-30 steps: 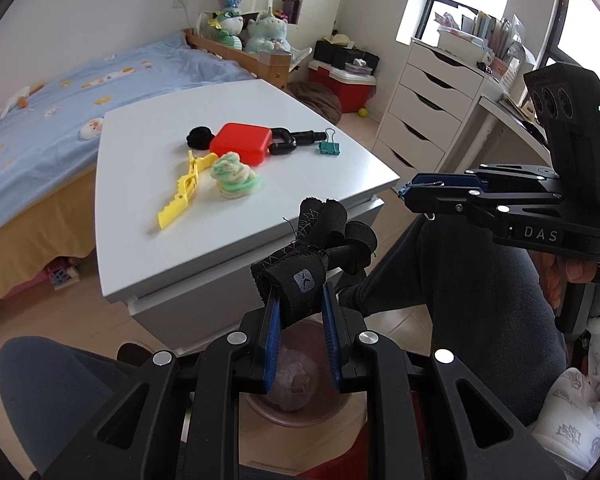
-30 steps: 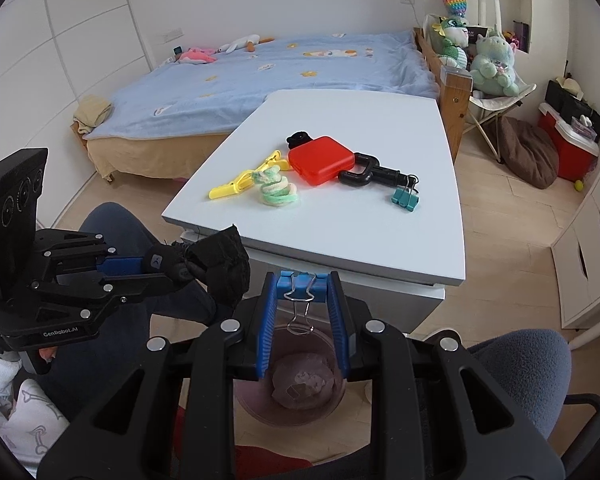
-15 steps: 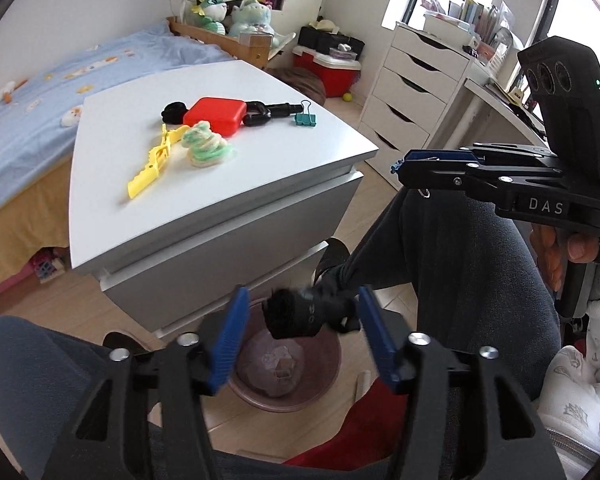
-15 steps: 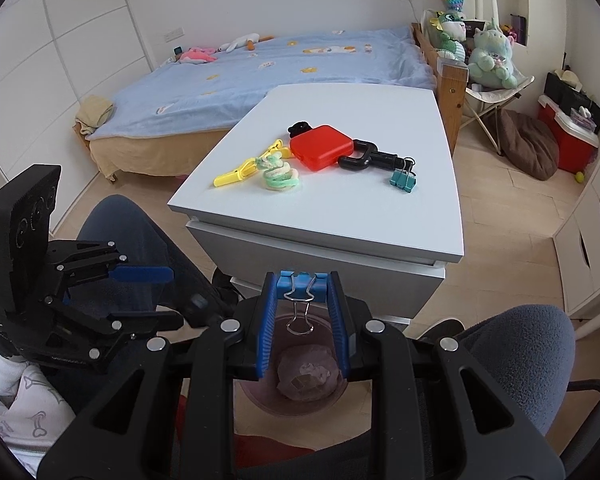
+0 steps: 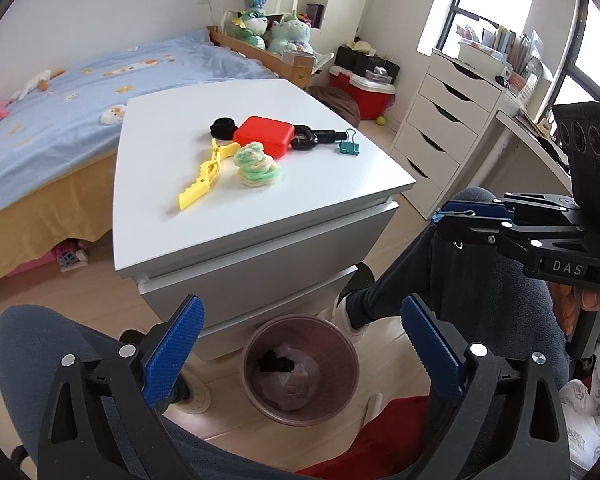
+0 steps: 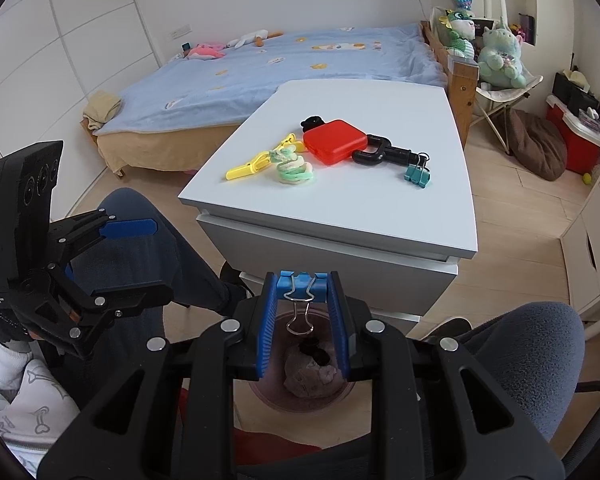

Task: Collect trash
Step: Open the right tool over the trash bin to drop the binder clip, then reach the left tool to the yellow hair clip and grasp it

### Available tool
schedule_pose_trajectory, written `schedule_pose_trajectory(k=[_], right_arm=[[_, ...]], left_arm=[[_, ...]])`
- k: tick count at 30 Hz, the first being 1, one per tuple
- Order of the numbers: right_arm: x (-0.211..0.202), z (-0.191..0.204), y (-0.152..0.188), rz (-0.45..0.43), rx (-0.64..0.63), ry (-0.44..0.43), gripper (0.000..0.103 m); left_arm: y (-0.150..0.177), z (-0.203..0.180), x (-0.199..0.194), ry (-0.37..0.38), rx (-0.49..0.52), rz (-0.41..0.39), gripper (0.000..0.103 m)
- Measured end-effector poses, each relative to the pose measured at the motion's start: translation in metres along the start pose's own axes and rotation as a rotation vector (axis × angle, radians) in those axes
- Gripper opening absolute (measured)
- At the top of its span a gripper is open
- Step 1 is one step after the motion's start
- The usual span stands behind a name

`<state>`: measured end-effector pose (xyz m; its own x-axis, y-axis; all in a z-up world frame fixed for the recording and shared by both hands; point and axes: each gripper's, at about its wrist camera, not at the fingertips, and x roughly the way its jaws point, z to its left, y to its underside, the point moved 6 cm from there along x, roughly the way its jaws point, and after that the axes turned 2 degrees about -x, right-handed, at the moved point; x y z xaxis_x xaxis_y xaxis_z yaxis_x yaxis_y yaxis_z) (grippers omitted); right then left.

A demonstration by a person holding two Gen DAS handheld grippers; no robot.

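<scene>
A pink waste bin (image 5: 342,384) stands on the floor in front of the white table (image 5: 260,208). A black cloth item (image 5: 275,362) lies inside it on crumpled paper. My left gripper (image 5: 300,340) is open and empty above the bin. My right gripper (image 6: 302,292) is shut on a blue binder clip (image 6: 301,285) and holds it over the bin (image 6: 340,394); it also shows in the left wrist view (image 5: 446,216). On the table lie a yellow clip (image 5: 204,176), a green-white wad (image 5: 256,164), a red box (image 5: 269,134), a black tool (image 5: 314,138) and a teal binder clip (image 5: 349,147).
My knees (image 6: 532,344) flank the bin. A bed (image 6: 280,68) lies behind the table. A white drawer unit (image 5: 444,120) stands at the right, and a red cooler (image 5: 360,90) and plush toys (image 5: 260,26) are beyond.
My left gripper opened and let go of the black cloth item, which dropped into the bin. The right gripper kept its hold on the blue binder clip.
</scene>
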<state>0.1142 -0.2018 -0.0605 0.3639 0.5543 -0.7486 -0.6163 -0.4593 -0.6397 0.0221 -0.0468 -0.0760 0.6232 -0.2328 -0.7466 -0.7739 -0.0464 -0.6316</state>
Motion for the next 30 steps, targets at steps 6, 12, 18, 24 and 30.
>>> schedule_pose_trajectory(k=[6,12,18,24,30], right_arm=[[0.004,0.009,0.005,0.023,-0.026,-0.024,0.025],[0.012,0.022,0.011,0.057,-0.058,-0.051,0.025],[0.018,0.032,0.015,0.081,-0.082,-0.071,0.025],[0.023,0.038,0.017,0.096,-0.091,-0.086,0.025],[0.022,0.035,0.015,0.075,-0.086,-0.065,0.090]], left_arm=[[0.000,0.011,-0.005,-0.118,-0.001,-0.021,0.095],[0.001,0.022,-0.010,-0.137,-0.028,-0.028,0.095],[0.002,0.028,-0.017,-0.147,-0.046,-0.042,0.095],[0.002,0.035,-0.020,-0.152,-0.061,-0.049,0.095],[0.002,0.037,-0.021,-0.154,-0.064,-0.052,0.095]])
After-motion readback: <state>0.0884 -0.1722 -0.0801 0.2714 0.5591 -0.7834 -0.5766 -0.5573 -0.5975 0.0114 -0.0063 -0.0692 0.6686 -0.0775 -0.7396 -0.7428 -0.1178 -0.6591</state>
